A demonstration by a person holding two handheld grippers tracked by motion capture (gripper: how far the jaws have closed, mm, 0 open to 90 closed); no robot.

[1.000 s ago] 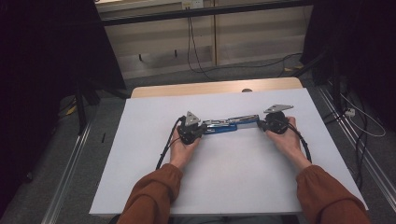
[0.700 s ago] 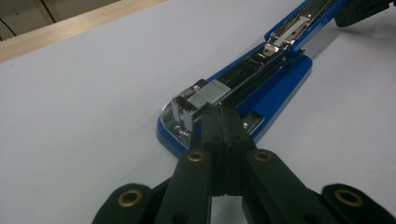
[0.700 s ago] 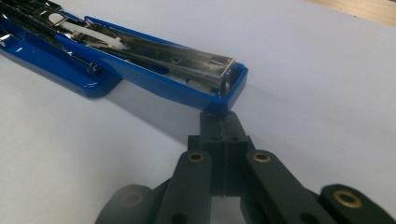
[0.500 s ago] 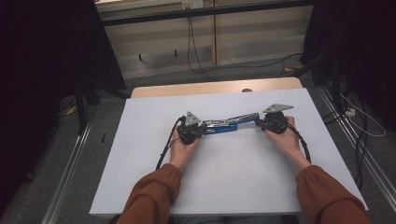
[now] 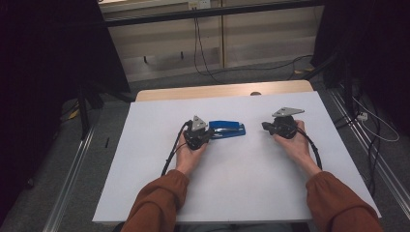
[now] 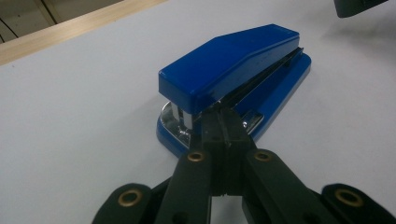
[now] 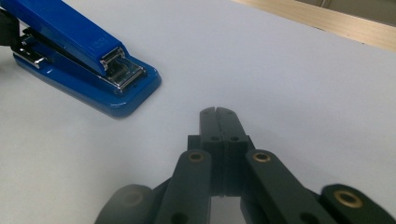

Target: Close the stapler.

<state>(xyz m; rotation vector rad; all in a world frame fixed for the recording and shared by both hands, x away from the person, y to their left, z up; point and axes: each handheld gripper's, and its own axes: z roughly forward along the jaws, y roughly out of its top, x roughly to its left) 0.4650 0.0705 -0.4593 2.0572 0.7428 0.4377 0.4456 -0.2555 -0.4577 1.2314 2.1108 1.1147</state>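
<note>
High view: glossy blue stapler [image 5: 227,129] lies flat on matte white desk [image 5: 241,183], left gripper [image 5: 205,135] at its near end, right gripper [image 5: 266,126] well apart.

Left gripper view: black jaws pressed together, tips touching the stapler's chrome hinge end.

Right gripper view: jaws closed, empty; wooden edge strip [image 7: 327,18] behind.

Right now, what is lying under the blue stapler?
Under the stapler lies the white table top; no paper shows beneath it or between its arm and base. The patch directly under its base is covered. The shut left gripper touches its rear end.
</note>
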